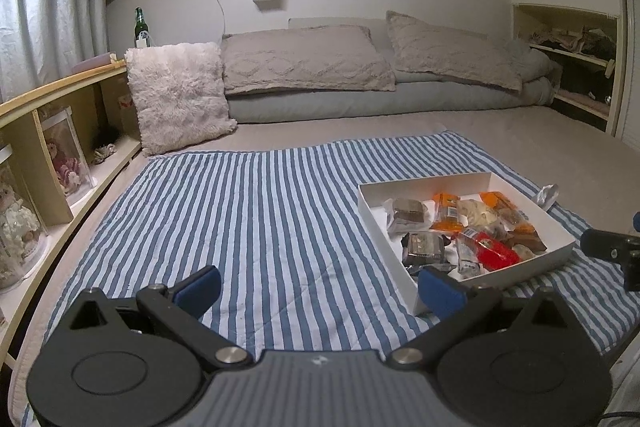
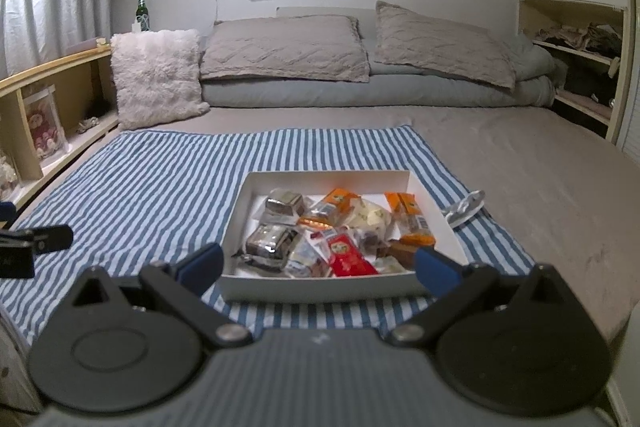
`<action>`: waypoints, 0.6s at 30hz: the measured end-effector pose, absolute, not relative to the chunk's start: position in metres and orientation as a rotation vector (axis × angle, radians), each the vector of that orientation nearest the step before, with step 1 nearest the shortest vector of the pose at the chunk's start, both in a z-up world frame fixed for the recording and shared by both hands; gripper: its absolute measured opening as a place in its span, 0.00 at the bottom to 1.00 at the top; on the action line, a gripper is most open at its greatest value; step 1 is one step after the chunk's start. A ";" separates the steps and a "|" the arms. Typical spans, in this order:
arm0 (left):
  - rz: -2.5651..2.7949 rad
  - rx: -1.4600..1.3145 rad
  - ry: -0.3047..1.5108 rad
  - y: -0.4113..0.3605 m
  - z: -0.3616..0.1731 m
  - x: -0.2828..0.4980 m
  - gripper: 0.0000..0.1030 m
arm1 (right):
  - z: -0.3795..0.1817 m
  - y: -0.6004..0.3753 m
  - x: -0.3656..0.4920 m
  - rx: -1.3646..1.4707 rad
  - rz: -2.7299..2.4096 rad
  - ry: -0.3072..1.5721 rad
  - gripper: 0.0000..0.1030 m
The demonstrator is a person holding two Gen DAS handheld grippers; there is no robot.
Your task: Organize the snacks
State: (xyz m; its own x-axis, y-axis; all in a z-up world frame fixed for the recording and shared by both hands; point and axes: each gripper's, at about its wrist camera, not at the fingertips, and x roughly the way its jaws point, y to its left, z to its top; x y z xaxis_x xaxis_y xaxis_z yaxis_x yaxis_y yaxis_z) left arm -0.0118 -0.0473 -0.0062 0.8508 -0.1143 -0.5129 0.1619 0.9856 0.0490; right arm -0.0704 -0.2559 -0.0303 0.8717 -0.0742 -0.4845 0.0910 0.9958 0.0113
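A shallow white box (image 2: 320, 287) (image 1: 372, 215) sits on a blue-and-white striped cloth (image 2: 160, 179) (image 1: 256, 211) on the bed. It holds several wrapped snacks: silver packs (image 2: 276, 243), orange packs (image 2: 412, 219), a red pack (image 2: 350, 259) and a pale one. My right gripper (image 2: 318, 267) is open and empty, just in front of the box's near wall. My left gripper (image 1: 320, 285) is open and empty over the cloth, left of the box; its right finger (image 1: 440, 291) is near the box's near corner.
A small crumpled silver wrapper (image 2: 466, 207) lies on the cloth right of the box. Grey pillows (image 2: 284, 47) and a fluffy cushion (image 2: 156, 79) lie at the bed's far end. A shelf unit (image 1: 40, 163) with dolls runs along the left; an alcove shelf (image 2: 576, 67) is right.
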 end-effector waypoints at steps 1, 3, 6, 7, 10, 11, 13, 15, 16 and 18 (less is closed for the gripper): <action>-0.147 0.091 0.534 -0.047 -0.006 -0.012 1.00 | -0.030 -0.256 -0.070 0.033 -0.086 0.504 0.99; -0.151 0.089 0.533 -0.047 -0.006 -0.012 1.00 | -0.031 -0.255 -0.070 0.032 -0.086 0.506 0.99; -0.150 0.087 0.534 -0.047 -0.006 -0.012 1.00 | -0.031 -0.256 -0.069 0.027 -0.082 0.506 0.99; -0.150 0.087 0.534 -0.047 -0.007 -0.012 1.00 | -0.031 -0.256 -0.069 0.026 -0.081 0.506 0.99; -0.152 0.087 0.534 -0.047 -0.007 -0.012 1.00 | -0.031 -0.255 -0.069 0.025 -0.079 0.506 0.99; -0.151 0.087 0.535 -0.047 -0.007 -0.012 1.00 | -0.031 -0.254 -0.069 0.025 -0.080 0.505 0.99; -0.149 0.086 0.536 -0.047 -0.007 -0.012 1.00 | -0.031 -0.255 -0.068 0.023 -0.076 0.506 0.99; -0.147 0.085 0.537 -0.047 -0.007 -0.012 1.00 | -0.032 -0.255 -0.068 0.022 -0.074 0.506 0.99; -0.148 0.085 0.537 -0.047 -0.008 -0.012 1.00 | -0.032 -0.256 -0.067 0.021 -0.071 0.507 0.99; -0.149 0.086 0.537 -0.047 -0.008 -0.012 1.00 | -0.032 -0.256 -0.067 0.020 -0.069 0.507 0.99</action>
State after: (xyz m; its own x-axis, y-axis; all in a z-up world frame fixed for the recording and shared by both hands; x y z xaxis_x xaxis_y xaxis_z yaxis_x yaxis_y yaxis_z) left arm -0.0123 -0.0469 -0.0077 0.8489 -0.1189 -0.5150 0.1638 0.9856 0.0425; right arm -0.0669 -0.2565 -0.0318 0.8719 -0.0613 -0.4858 0.0713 0.9975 0.0022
